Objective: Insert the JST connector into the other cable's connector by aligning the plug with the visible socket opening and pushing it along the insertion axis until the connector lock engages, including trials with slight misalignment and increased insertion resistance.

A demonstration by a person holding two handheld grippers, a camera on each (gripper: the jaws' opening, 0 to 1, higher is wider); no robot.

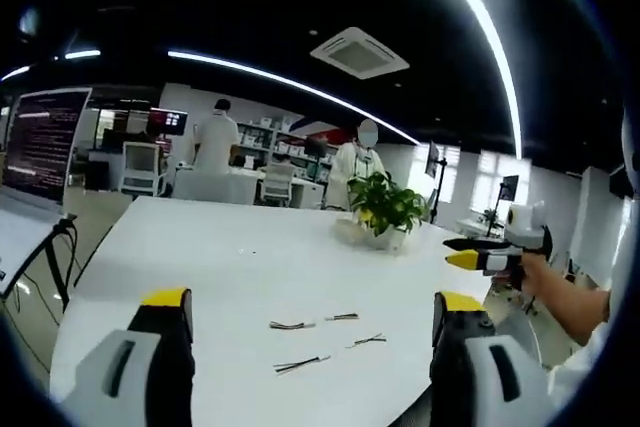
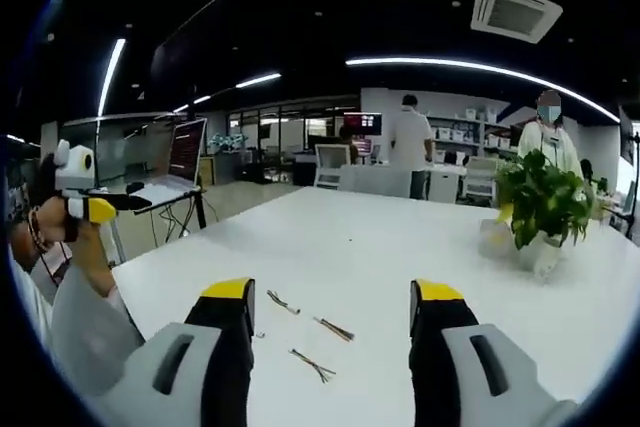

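Note:
Several short wired JST cables lie loose on the white table. In the left gripper view they are one cable, a second, a third and the nearest. My left gripper hovers above and short of them, open and holding nothing. The right gripper is off the table's right edge in a person's hand. In the right gripper view, three cables lie between the jaws of my right gripper, which is wide open. The left gripper is held up at the left.
A potted plant stands on the far side of the table. An open laptop sits on a stand beside the table. People in white stand among desks and chairs in the background. The table edge runs close below both grippers.

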